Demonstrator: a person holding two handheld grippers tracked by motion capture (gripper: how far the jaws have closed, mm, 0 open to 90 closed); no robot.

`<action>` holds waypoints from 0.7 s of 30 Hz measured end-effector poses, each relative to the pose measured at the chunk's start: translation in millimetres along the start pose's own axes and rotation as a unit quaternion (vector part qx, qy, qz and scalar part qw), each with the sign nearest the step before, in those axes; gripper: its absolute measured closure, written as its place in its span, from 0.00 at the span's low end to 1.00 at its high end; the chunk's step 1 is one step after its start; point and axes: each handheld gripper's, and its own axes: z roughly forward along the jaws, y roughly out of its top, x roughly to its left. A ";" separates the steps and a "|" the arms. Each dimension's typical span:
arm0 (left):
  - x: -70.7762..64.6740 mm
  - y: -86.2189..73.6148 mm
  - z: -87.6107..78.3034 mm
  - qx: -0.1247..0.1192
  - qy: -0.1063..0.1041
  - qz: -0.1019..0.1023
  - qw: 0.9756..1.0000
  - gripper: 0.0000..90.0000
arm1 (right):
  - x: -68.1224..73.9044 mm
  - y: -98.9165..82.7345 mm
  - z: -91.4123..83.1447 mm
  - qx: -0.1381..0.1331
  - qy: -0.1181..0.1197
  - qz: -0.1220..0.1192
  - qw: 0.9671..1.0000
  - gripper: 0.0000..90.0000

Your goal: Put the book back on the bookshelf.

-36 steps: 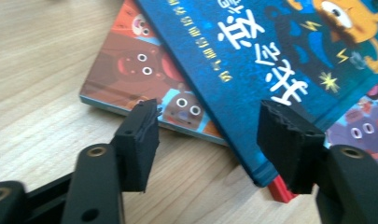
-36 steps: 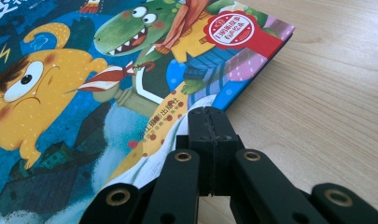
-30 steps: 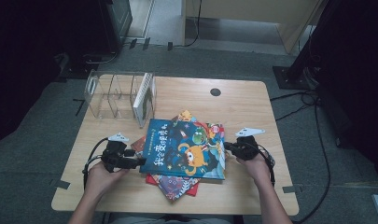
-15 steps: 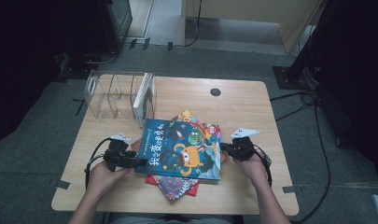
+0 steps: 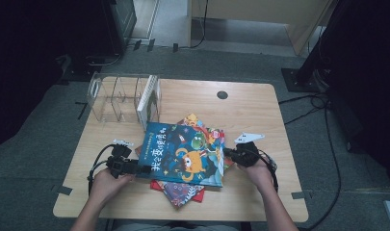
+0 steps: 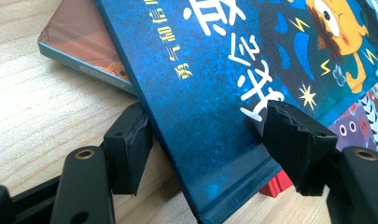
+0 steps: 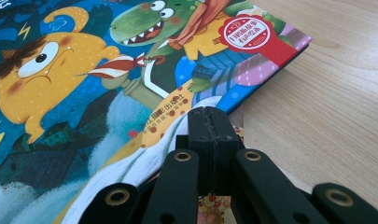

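Note:
A blue picture book [image 5: 183, 154] with a yellow monster and a green crocodile on its cover lies on top of a loose pile in the middle of the table. My left gripper [image 5: 142, 169] stands open at the book's near left corner. In the left gripper view that corner of the blue book [image 6: 200, 70] lies between the jaws of the left gripper [image 6: 210, 126], which have just been closing a little; one pad is beside the spine, the other over the cover. My right gripper [image 5: 227, 153] is shut, nothing between its pads. The right gripper's [image 7: 209, 116] tips meet the right edge of the blue book [image 7: 84, 70].
Other books [image 5: 180, 192] stick out under the blue one, one with a teal edge [image 6: 79, 42]. A clear rack [image 5: 118, 98] at the back left holds one upright white book [image 5: 149, 98]. The wooden table [image 5: 260, 110] has a round black hole [image 5: 222, 95].
The blue book has slid slightly left, with the shut right gripper following at its right edge. The left gripper has stayed at the book's left corner.

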 end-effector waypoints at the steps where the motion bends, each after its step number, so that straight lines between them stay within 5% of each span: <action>1: -0.3 0.0 -0.2 0.000 0.001 0.000 1.000 0.38 | 0.0 0.0 0.0 0.000 0.000 0.000 1.000 1.00; 13: -2.5 0.7 2.6 0.017 -0.011 -0.002 1.000 0.37 | -1.3 -1.1 -1.5 0.006 -0.001 0.005 1.000 1.00; 21: -6.9 4.9 3.9 0.026 -0.001 -0.029 0.999 0.37 | -1.5 -1.9 -1.6 0.007 0.002 0.010 1.000 1.00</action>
